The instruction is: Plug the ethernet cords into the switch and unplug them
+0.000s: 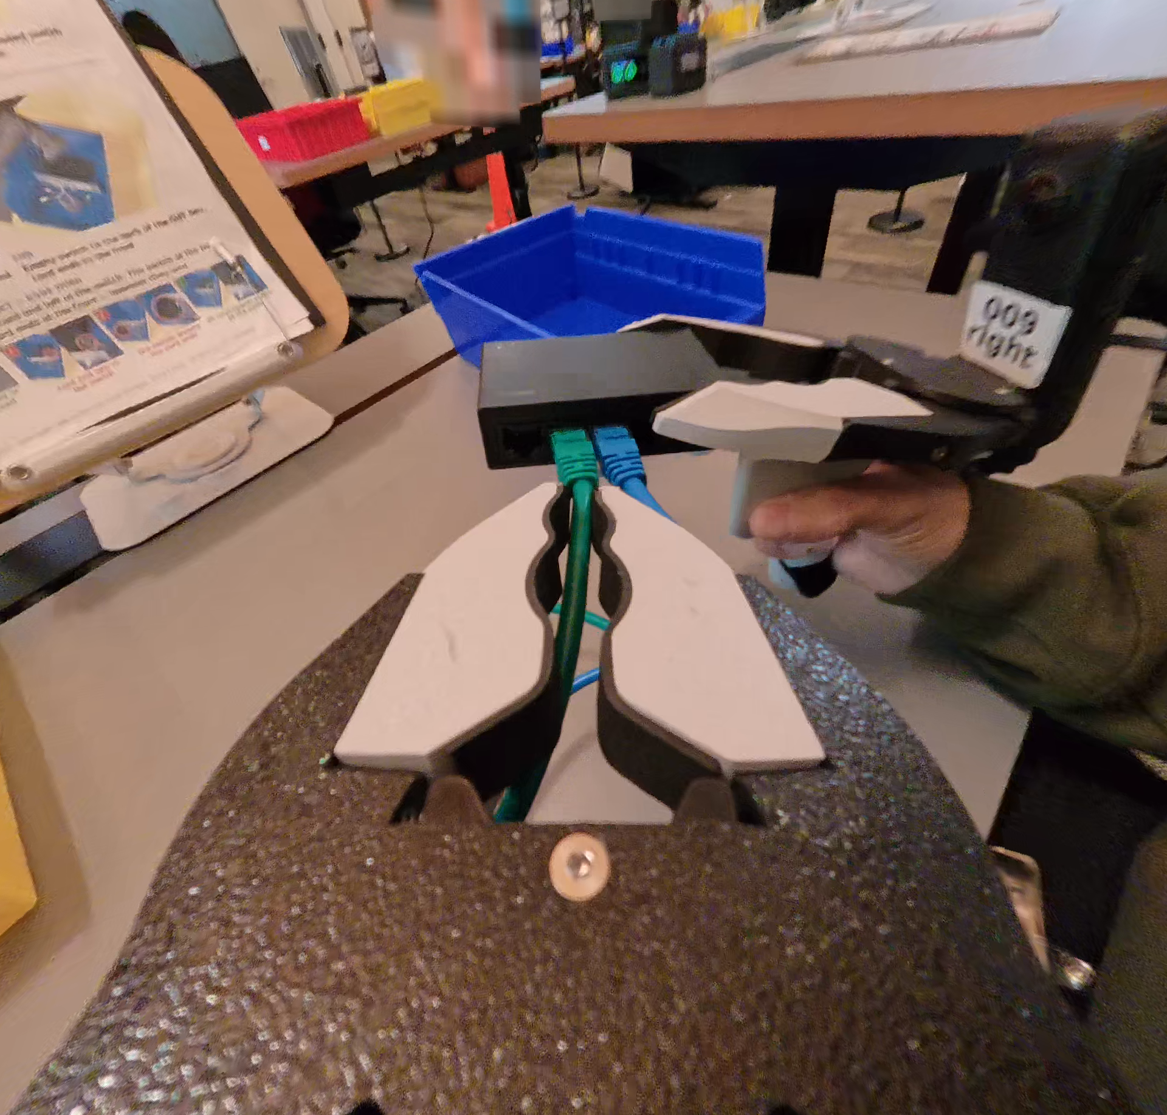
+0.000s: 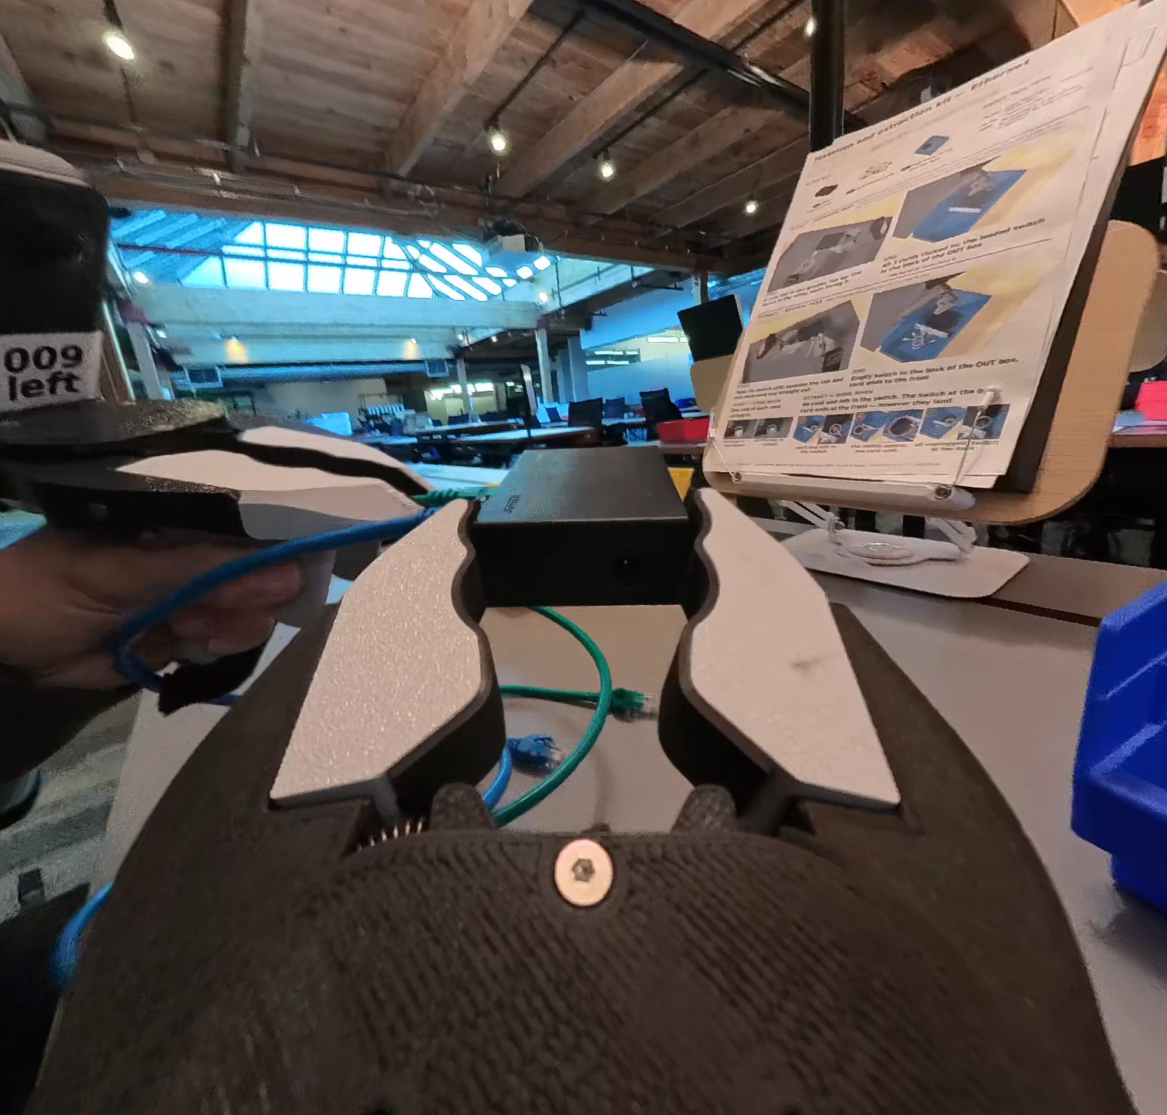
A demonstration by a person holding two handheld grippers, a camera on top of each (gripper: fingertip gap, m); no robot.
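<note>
The black switch (image 2: 581,519) hangs above the worktop (image 1: 265,579), grasped by the right gripper (image 2: 584,504); green cord (image 1: 576,554) (plugged beside the blue cord (image 1: 622,453)) is clenched in the left gripper's (image 1: 578,497) jaws; remaining ports hidden

So the switch (image 1: 587,384) sits between the right gripper's (image 2: 584,516) fingers, bin (image 1: 593,276) right behind it, document stand (image 1: 145,251) off to the left. Two cords (image 1: 578,554) plug into its front, one running back between the left gripper's (image 1: 578,504) fingers.
</note>
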